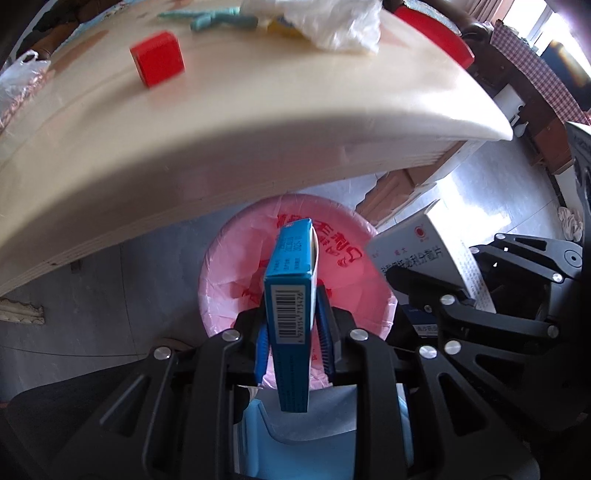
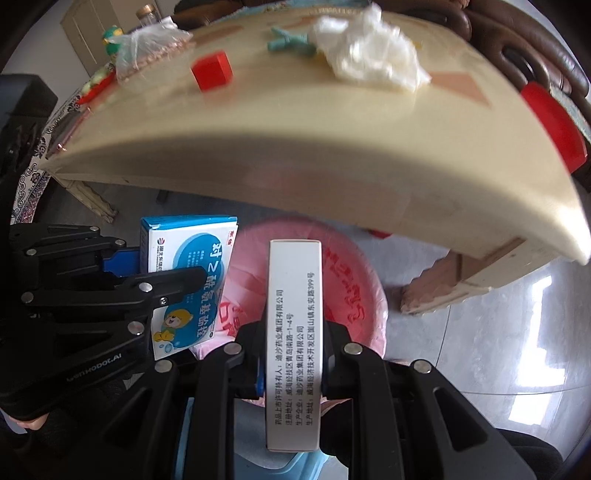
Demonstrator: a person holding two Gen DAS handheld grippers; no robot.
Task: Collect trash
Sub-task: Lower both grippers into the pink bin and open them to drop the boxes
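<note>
My left gripper (image 1: 293,328) is shut on a blue medicine box (image 1: 291,295), held edge-up over a bin lined with a pink bag (image 1: 236,280). My right gripper (image 2: 293,354) is shut on a white medicine box (image 2: 294,332), also above the pink-lined bin (image 2: 354,291). Each gripper shows in the other's view: the right one with its white box (image 1: 428,251) at the right, the left one with its blue box (image 2: 188,280) at the left. A crumpled white plastic bag (image 2: 369,66) lies on the table's far side.
A cream wooden table (image 1: 258,140) overhangs the bin. On it are a red cube (image 1: 158,58), a teal strip (image 1: 221,18) and a red lid (image 2: 554,125) at the right edge. A clear bag (image 2: 147,48) sits at the left. Grey tiled floor (image 2: 480,332) surrounds the bin.
</note>
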